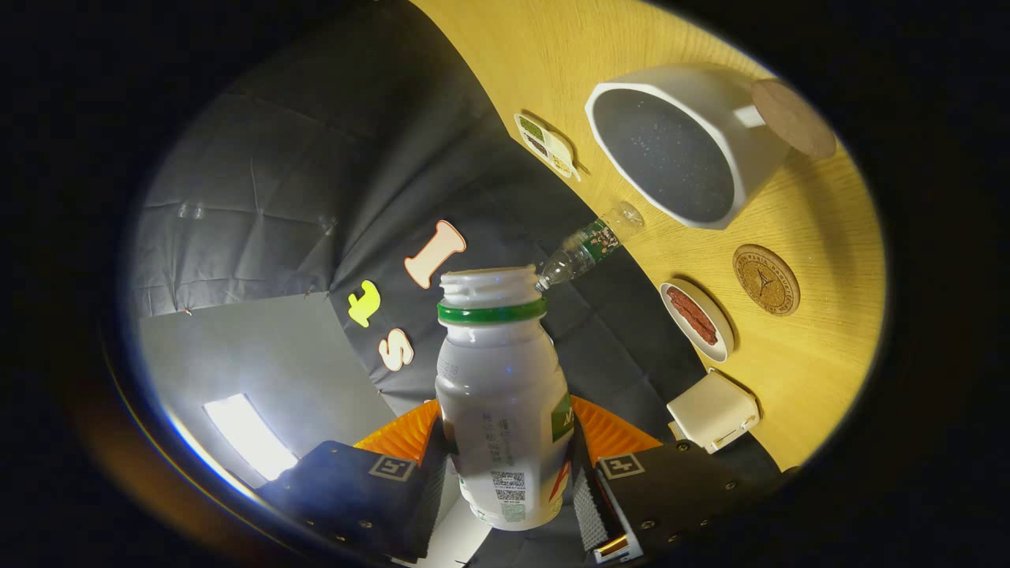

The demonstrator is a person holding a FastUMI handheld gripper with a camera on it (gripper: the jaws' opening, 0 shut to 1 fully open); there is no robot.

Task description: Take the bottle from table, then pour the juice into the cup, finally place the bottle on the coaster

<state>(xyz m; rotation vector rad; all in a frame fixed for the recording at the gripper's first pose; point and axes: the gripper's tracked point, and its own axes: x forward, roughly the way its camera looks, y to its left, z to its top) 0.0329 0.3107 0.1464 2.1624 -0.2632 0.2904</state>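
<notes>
The claw (505,481) is closed on the bottle (503,410), one ribbed orange-backed finger (406,442) pressing on each side of the white body low down, near its base. The bottle stands along the line of the fingers, its open, capless mouth with the green ring pointing away from the claw. The whole view is rolled over, so the bench (821,355) runs up one side as a slanted yellow wooden surface, and the bottle looks tilted well off upright relative to it.

Beyond and to the side of the bottle's mouth sits the cup (694,142), a large white angular vessel with a dark speckled inside, well apart from the mouth and not under it. The round cork coaster (766,279) with a printed emblem lies on the bench near the cup, toward the near edge.

The main risk, as I judge it, is juice leaving the open mouth before it is over the cup and running onto the bench or the wall cloth, since the tilt is already strong. A grip this low could also let the bottle pivot between the fingers.

Other things on the bench: a small clear bottle (592,246) lying on its side at the far edge, a small dish (697,320) with red strips, a cream box (713,410), a flat card (546,145) and a plain cork disc (793,118) behind the cup.
</notes>
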